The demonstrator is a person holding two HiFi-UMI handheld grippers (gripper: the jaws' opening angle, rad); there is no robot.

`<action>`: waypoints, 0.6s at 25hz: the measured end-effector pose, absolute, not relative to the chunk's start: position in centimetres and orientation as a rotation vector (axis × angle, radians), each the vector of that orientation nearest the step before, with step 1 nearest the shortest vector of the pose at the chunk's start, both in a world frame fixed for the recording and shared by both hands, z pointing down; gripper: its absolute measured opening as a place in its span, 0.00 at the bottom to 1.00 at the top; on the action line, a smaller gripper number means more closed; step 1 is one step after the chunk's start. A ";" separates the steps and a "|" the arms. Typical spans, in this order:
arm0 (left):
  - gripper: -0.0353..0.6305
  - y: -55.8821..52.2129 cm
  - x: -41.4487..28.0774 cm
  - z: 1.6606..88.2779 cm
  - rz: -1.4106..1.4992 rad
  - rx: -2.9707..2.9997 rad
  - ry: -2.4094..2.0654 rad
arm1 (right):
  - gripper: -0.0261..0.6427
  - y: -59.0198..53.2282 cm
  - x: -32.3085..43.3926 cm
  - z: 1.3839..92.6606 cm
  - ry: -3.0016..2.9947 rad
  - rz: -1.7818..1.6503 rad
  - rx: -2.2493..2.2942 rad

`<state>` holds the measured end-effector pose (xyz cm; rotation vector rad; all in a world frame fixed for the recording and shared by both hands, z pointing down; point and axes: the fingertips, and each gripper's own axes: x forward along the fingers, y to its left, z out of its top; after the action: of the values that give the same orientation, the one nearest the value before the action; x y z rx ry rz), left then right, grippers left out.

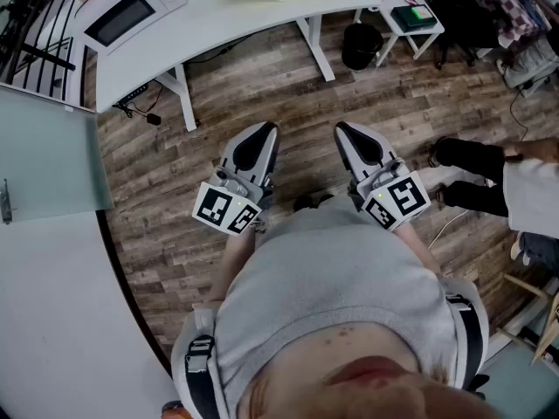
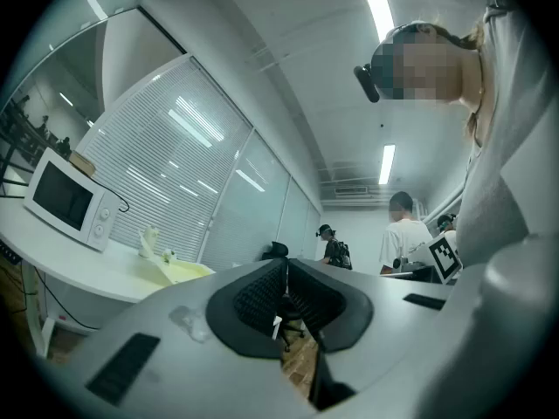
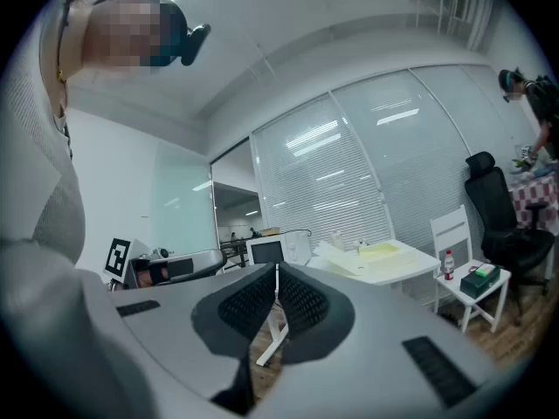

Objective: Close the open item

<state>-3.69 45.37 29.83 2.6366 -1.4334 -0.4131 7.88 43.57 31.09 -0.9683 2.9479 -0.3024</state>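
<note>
The microwave (image 1: 131,7) stands at the left end of the white bench (image 1: 218,24), well apart from both grippers. In the left gripper view its door looks flush with its front. The left gripper (image 2: 284,269) and right gripper (image 3: 276,271) hang side by side above the wooden floor (image 1: 175,173), close to the person (image 1: 341,304). On each gripper the fingers are pressed together and hold nothing.

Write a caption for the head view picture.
Both shut, the left gripper and right gripper point over the wood floor toward a white desk with a microwave.
</note>
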 end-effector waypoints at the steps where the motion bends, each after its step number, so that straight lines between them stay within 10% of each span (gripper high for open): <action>1: 0.09 45.5 -3.8 29.8 -0.411 2.638 -1.433 | 0.14 43.7 7.8 31.1 2.950 -0.303 -0.969; 15: 0.09 46.8 -4.4 29.9 -0.412 2.664 -1.399 | 0.14 45.5 7.0 31.9 2.959 -0.293 -1.002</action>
<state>-4.41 46.82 29.88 2.6635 -1.3987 -0.4122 6.95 45.48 31.89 -1.0021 2.9590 -0.2931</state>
